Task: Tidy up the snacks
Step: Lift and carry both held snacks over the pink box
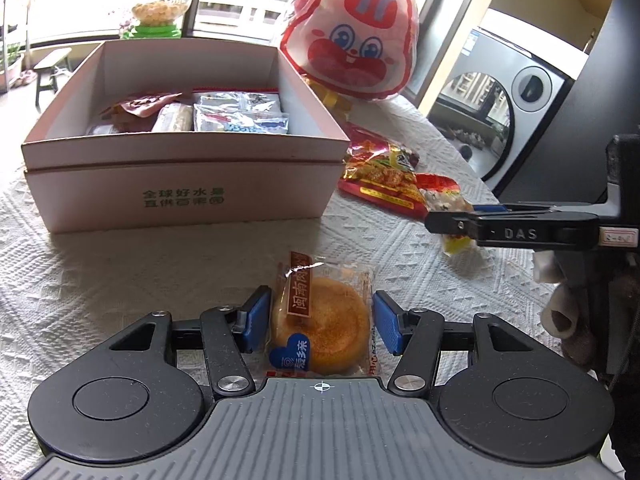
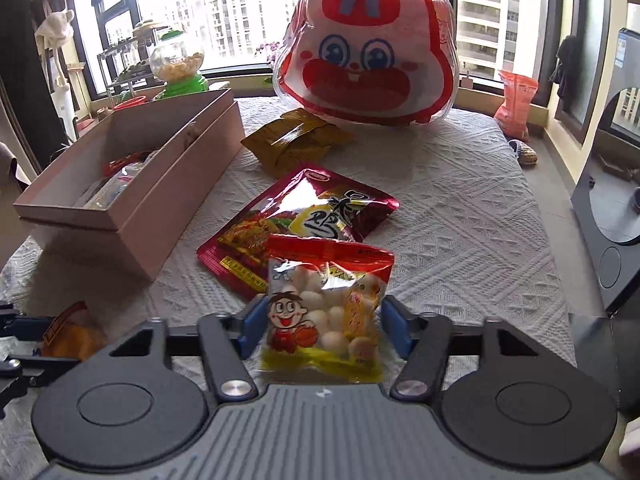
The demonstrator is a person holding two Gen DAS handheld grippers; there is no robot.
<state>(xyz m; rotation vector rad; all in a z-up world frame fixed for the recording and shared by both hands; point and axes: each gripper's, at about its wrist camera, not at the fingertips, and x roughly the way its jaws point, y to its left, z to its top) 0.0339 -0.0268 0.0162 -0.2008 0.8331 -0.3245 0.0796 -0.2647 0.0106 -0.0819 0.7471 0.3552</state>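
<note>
My left gripper (image 1: pixel 318 322) has its blue pads on either side of a wrapped round golden cake (image 1: pixel 322 330) lying on the white cloth; the pads look close to the wrapper but a small gap shows. My right gripper (image 2: pixel 320 330) straddles a small bag of white ball snacks with a cartoon boy (image 2: pixel 322 314); its pads touch the bag's edges. The right gripper also shows in the left wrist view (image 1: pixel 444 224), over that bag. A pink open box (image 1: pixel 180 184) holds several snack packs and stands behind the cake; it also shows at left in the right wrist view (image 2: pixel 132 208).
A red foil snack pack (image 2: pixel 296 224) lies behind the ball bag. A yellow-brown pack (image 2: pixel 294 142) and a big rabbit-face bag (image 2: pixel 368 44) stand further back. A green-based candy jar (image 2: pixel 178 66) is beyond the box. A dark appliance (image 2: pixel 608 216) borders the table's right side.
</note>
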